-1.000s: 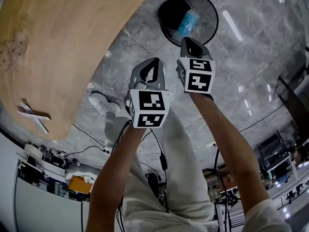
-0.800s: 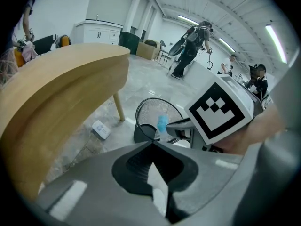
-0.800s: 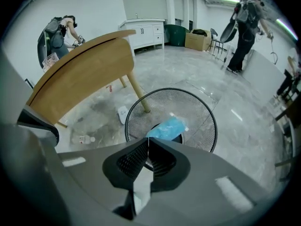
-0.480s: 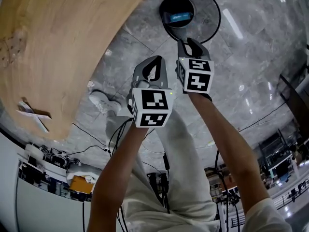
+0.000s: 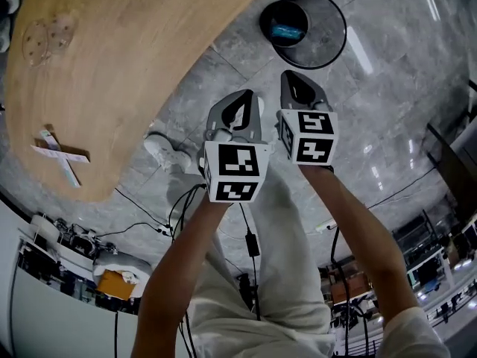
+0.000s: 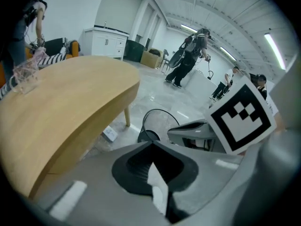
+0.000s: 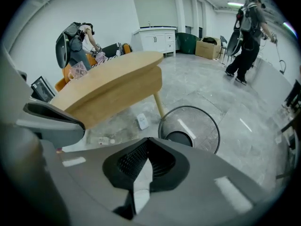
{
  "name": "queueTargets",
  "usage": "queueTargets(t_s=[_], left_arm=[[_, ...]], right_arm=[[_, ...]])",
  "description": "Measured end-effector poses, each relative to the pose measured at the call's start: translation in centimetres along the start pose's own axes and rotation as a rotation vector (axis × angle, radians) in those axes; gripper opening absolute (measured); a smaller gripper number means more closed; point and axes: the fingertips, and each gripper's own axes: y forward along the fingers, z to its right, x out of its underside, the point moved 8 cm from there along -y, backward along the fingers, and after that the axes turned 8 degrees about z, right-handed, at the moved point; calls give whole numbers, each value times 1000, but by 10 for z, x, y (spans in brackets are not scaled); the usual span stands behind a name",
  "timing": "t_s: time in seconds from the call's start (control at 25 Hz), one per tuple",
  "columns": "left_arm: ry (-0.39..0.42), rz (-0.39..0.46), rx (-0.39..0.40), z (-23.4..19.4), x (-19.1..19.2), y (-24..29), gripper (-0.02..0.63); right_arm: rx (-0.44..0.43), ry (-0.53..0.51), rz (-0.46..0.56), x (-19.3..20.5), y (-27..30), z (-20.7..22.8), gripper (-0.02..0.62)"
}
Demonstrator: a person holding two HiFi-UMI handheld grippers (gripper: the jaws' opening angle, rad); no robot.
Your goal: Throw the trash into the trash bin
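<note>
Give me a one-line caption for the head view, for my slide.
Left gripper and right gripper, jaws shut and empty, near a mesh trash bin holding blue trash.

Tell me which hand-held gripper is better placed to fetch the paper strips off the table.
Probably left. The left hand-held gripper, shut and empty, is on the table side, nearer the paper strips. The right hand-held gripper, also shut and empty, sits toward the bin, farther from them.
</note>
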Motion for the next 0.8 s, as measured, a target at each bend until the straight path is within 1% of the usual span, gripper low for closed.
queueTargets(t_s=[0.2, 0.36, 0.52, 0.64, 0.72, 0.8], left_arm=[[-57, 45, -38, -15, -3, -43, 1], [-79, 92, -62, -31, -5, -78, 1], [-106, 127, -101, -54, -3, -108, 1], [-127, 158, -131, -72, 0, -129, 1], [-140, 172, -152, -83, 4, -143, 1], [-153, 182, -172, -95, 9, -156, 1]], right_arm=[[-63, -52, 62, -25, -25, -41, 21], [-81, -86, 115, -41, -38, -77, 23], [-103, -122, 129, -50, -40, -114, 21], [-140, -200, 128, -55, -42, -146, 21], [-181, -259, 133, -58, -44, -168, 23], [-230, -280, 136, -60, -46, -188, 23]])
